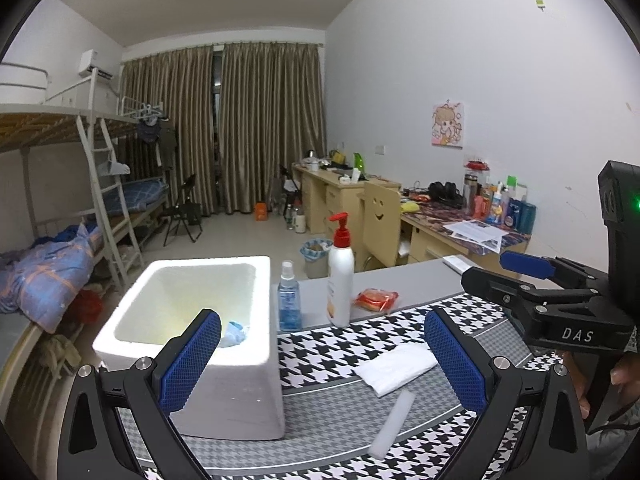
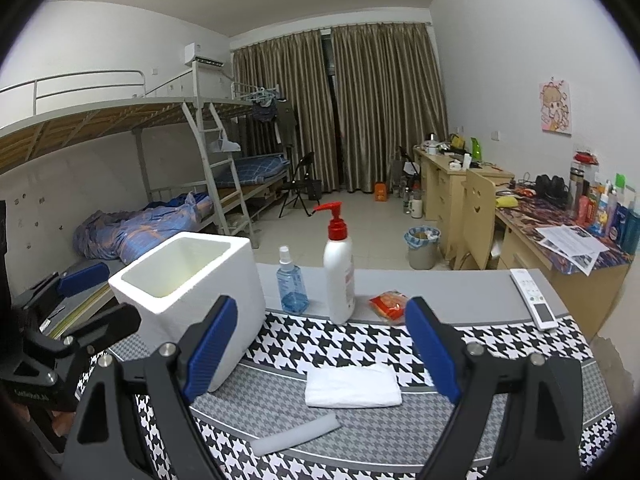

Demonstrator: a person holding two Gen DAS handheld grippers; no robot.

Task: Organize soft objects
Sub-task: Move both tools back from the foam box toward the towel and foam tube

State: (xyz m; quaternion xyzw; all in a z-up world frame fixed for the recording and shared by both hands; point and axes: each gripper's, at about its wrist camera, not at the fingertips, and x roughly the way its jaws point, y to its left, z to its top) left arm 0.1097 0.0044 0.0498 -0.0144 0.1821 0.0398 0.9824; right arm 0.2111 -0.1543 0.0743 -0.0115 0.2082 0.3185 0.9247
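Left wrist view showed us over the table with the left gripper (image 1: 322, 354) spread wide and empty, its blue pads framing the white foam box (image 1: 192, 344), where a pale blue cloth (image 1: 236, 333) already lay in the near corner. Two soft items were not yet packed — a folded white towel (image 1: 396, 368) and a white foam strip (image 1: 392, 426) just in front of it, both on the houndstooth mat (image 1: 400, 336). Our right gripper (image 2: 320, 348) was also wide open, holding nothing, poised above the towel (image 2: 352, 386). We judged the risks plain: the towel could unfold if pinched by one layer, and the light strip (image 2: 294, 434) could skid on the mat or slip from the pads. A careless swing toward the box might also topple the pump bottle (image 2: 339, 276) or the small spray bottle (image 2: 291, 284) standing just beside it, and the foam box itself — light — might shift if nudged.
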